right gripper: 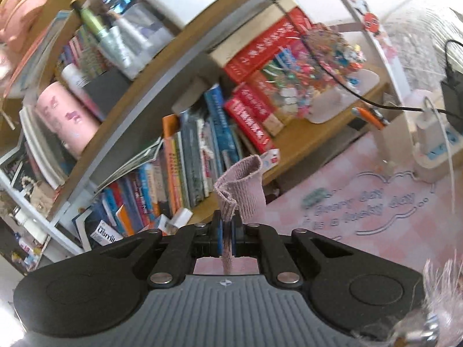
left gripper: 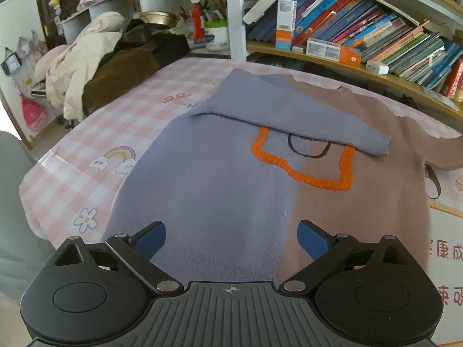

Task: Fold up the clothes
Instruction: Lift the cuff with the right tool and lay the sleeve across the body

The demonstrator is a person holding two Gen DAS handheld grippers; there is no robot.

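The sweater (left gripper: 220,179) is lying flat on the surface (left gripper: 95,133), which is covered with a pink checked cloth, directly ahead of and below the left tool (left gripper: 231,238). The left tool is hovering over the sweater's near hem with its blue pads (left gripper: 150,238) standing wide apart and nothing between them. In the right wrist view, the right tool (right gripper: 228,231) is sitting clamped on the brown cuff (right gripper: 243,188), its pads pressed together on the ribbed knit. The cuff is sticking up out of the closed pads and curling over at the top, with a strip of the same fabric running down between the pads toward the camera. This tool is pointing toward the bookshelf (right gripper: 303,144), with the checked cloth showing below and to the right.

The sweater is showing two colours, greyish purple on one half and brown on the other, split down the middle. An orange outline (left gripper: 301,170) with a black curved line inside it is sitting on the chest. The purple sleeve (left gripper: 289,115) is lying folded across the chest, covering the top of the orange shape. The brown sleeve is trailing off toward the right edge of the left wrist view.
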